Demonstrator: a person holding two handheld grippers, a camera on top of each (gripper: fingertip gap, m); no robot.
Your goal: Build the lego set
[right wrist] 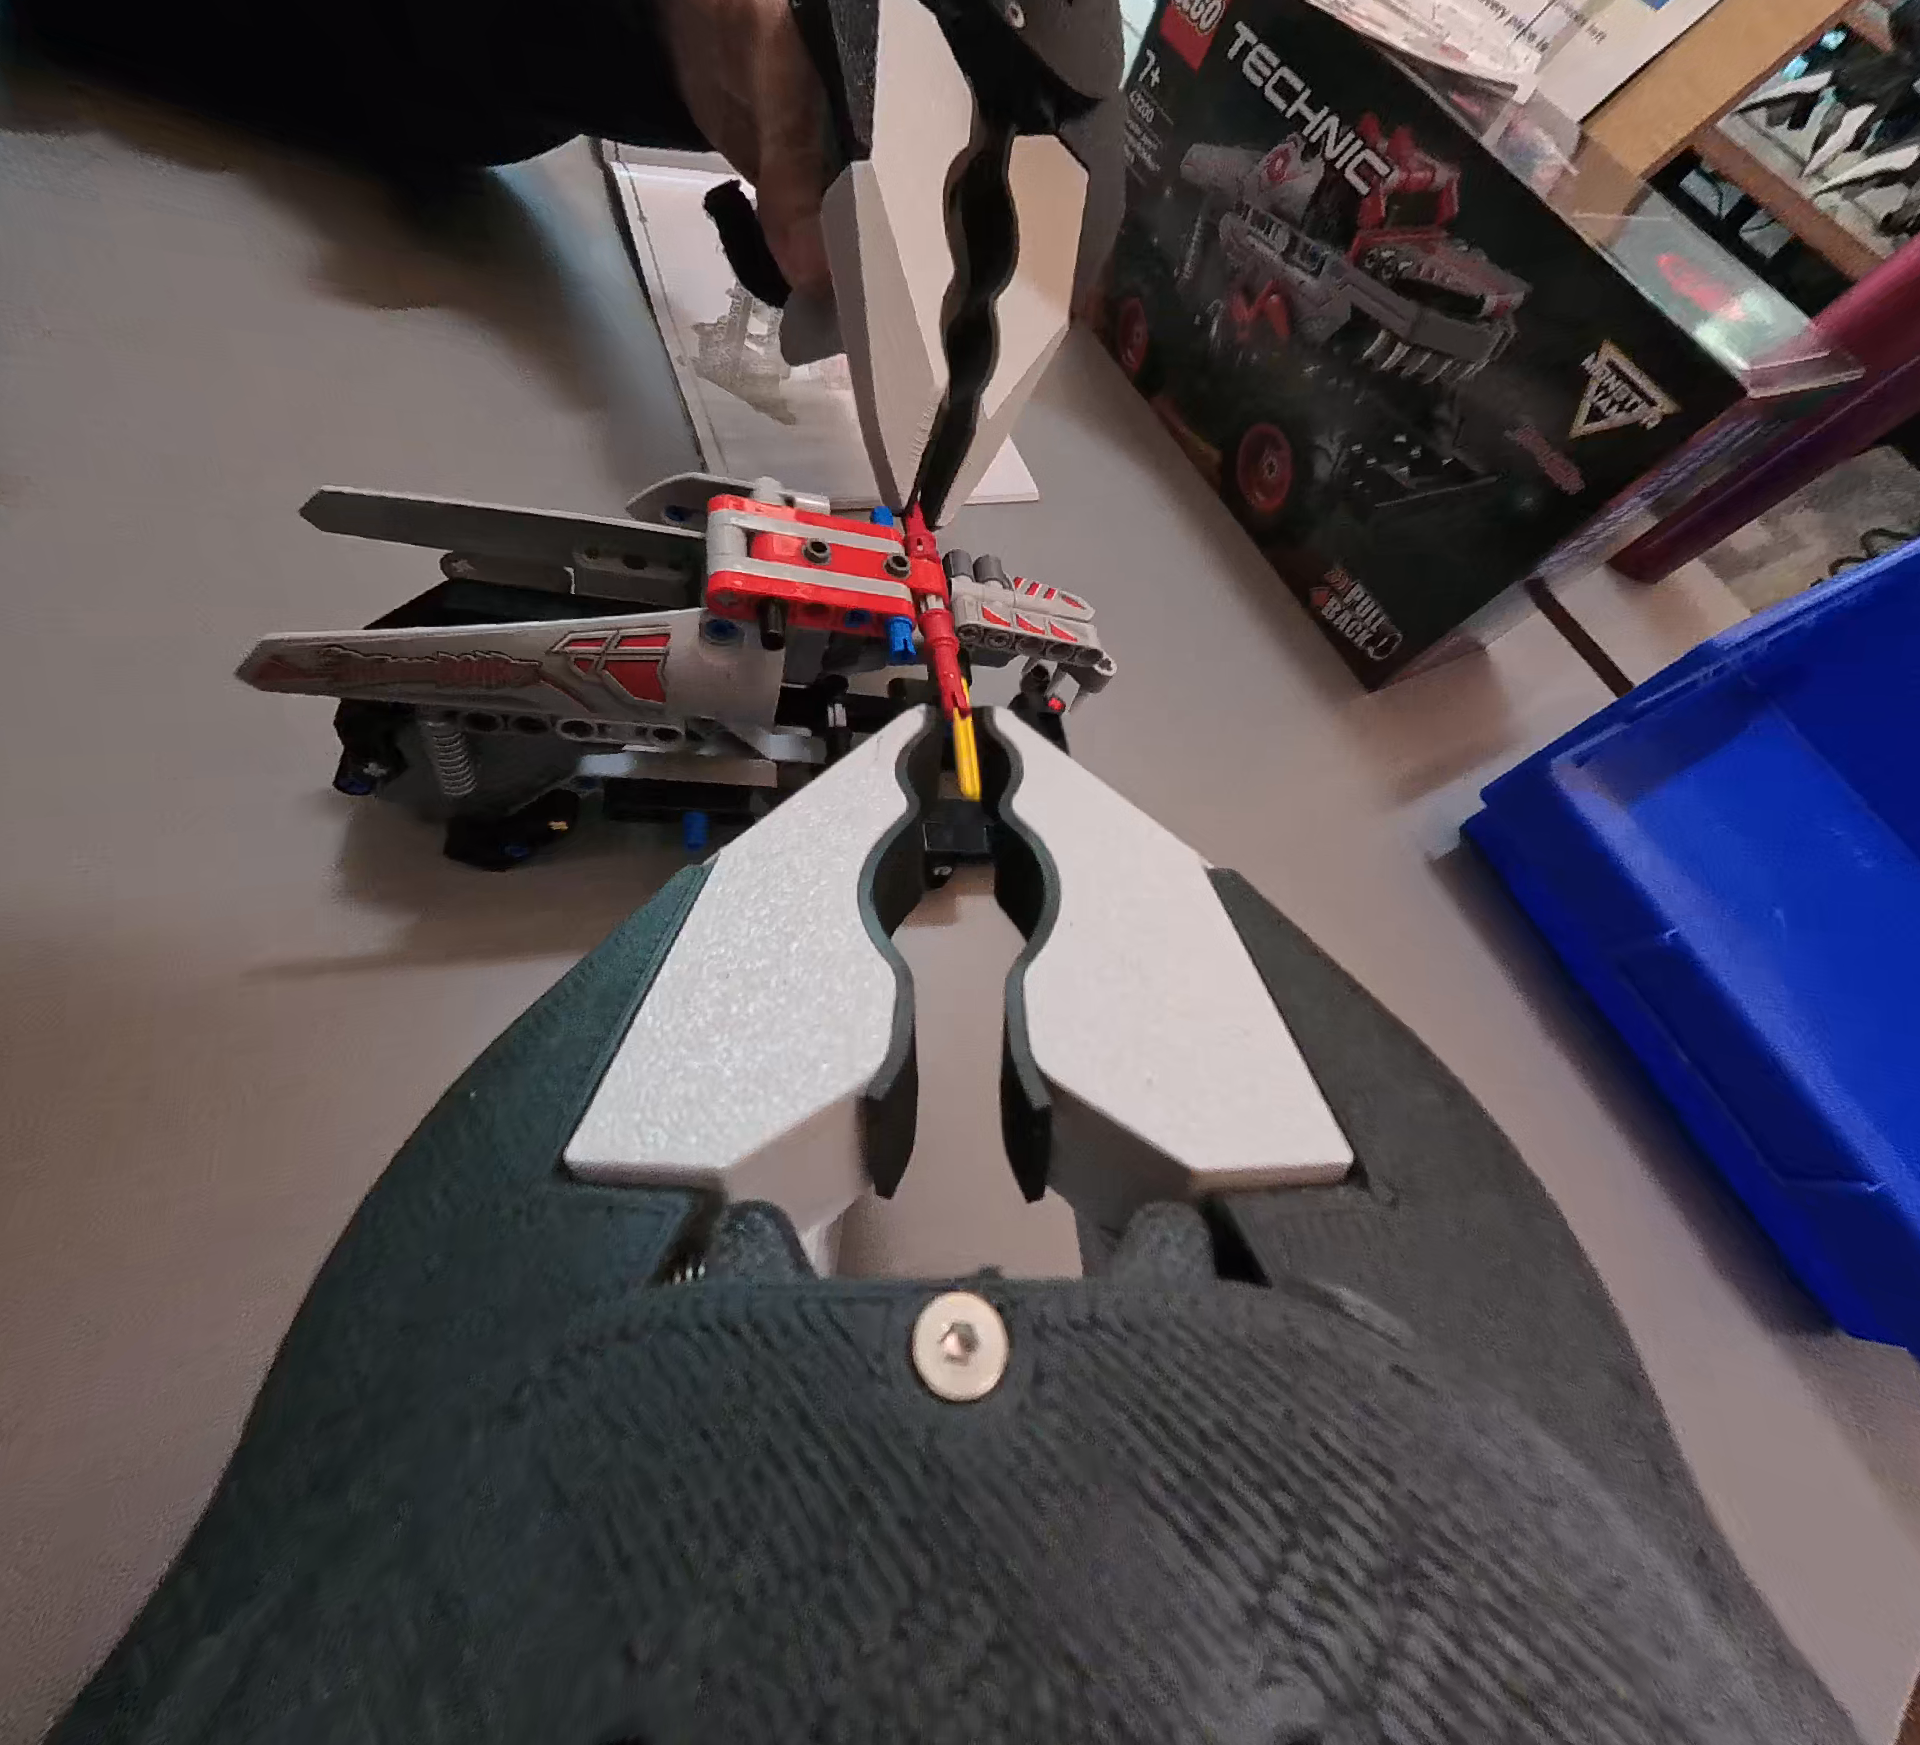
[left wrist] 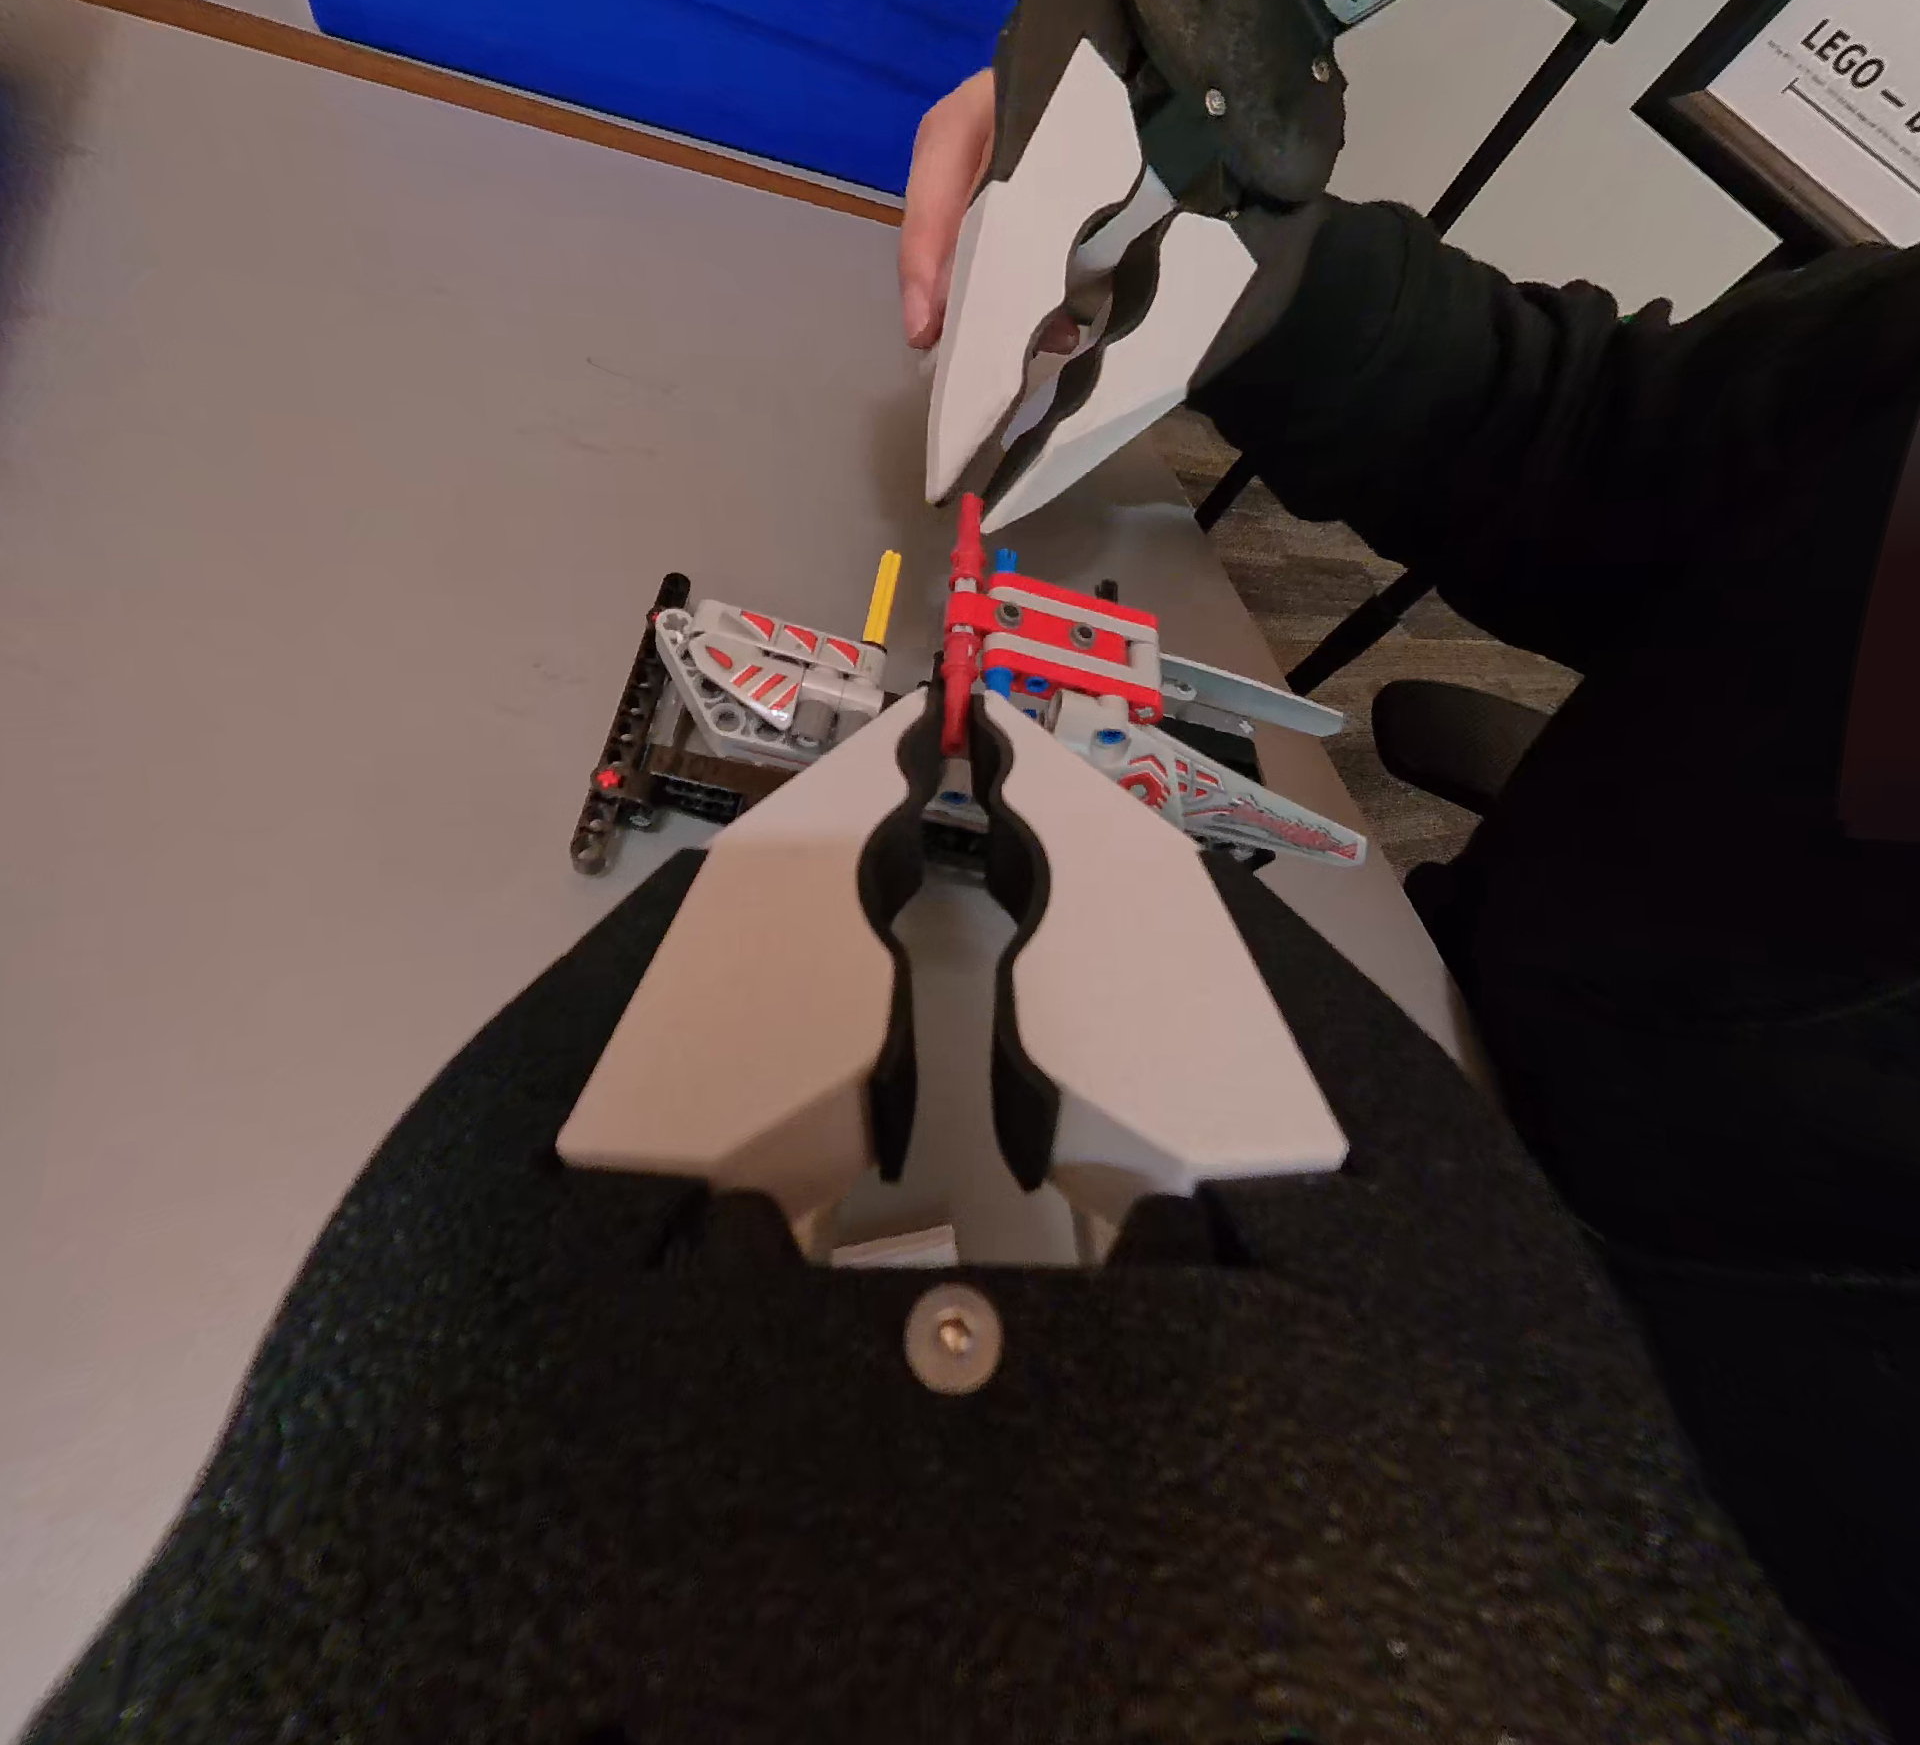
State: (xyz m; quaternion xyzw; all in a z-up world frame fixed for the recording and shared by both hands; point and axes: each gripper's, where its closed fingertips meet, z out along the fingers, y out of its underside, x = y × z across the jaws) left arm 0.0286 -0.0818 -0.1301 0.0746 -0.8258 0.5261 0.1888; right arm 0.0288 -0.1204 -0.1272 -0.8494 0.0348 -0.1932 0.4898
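1. The surface [left wrist: 312, 448] carries everything. One blue bin [right wrist: 1714, 864] sits off to the side of my right tool [right wrist: 961, 716], well apart from the work; I judge it holds loose parts, though I cannot see its contents.
2. One set box [right wrist: 1403, 293] stands beyond the right tool's tips, behind the build. I judge it is kept in sight for reference. One open booklet [right wrist: 748, 407] lies just beside it.
3. One half-built lego model [left wrist: 1070, 646] rests on the surface directly ahead of both tools and between them. It is a grey, red and black chassis with two long grey side panels.
4. There are two tools. My left tool [left wrist: 948, 719] is closed on the near end of the red axle [left wrist: 964, 615]. The right tool's tips pinch its far end, as best I can judge. Holding both ends likely steadies the axle for seating through the red frame.
5. I count one red axle, and one yellow axle [left wrist: 883, 594] standing upright just beside the left tool's tips, untouched.
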